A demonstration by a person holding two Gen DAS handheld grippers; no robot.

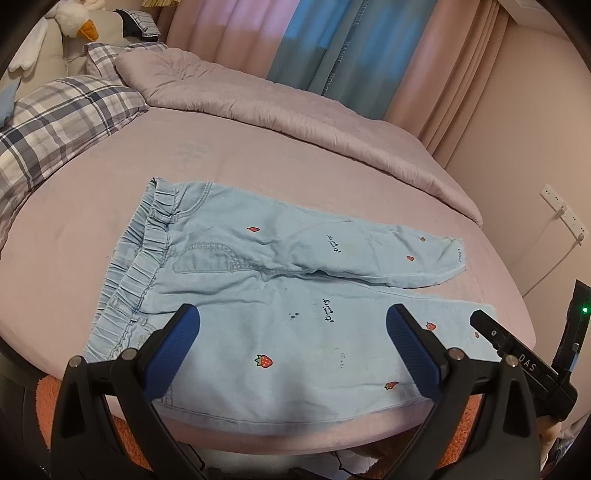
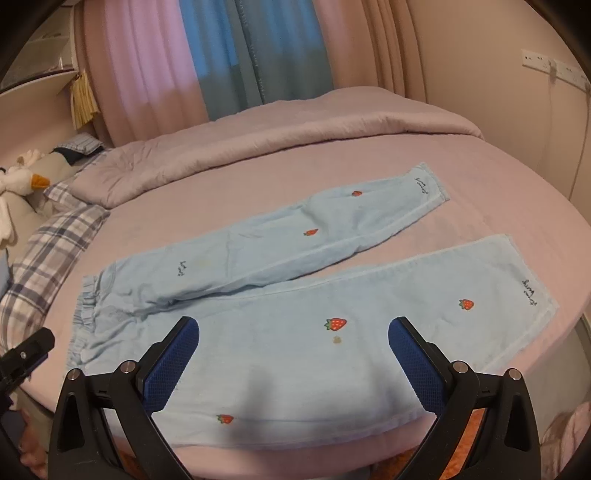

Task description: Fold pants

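Note:
Light blue pants (image 1: 236, 280) with red strawberry prints lie flat on the pink bed (image 1: 110, 192), elastic waistband to the left, both legs spread apart to the right. They also show in the right wrist view (image 2: 295, 332). My left gripper (image 1: 291, 321) is open and empty, hovering above the near leg close to the waistband. My right gripper (image 2: 293, 328) is open and empty, hovering above the near leg further along. The right gripper's body (image 1: 517, 362) shows at the right of the left wrist view.
A folded lilac quilt (image 1: 258, 99) lies along the far side of the bed. Plaid pillows (image 1: 55, 125) and a plush duck (image 1: 74, 22) sit at the left. Curtains (image 2: 221, 55) hang behind. An orange rug (image 1: 48, 402) lies below the near bed edge.

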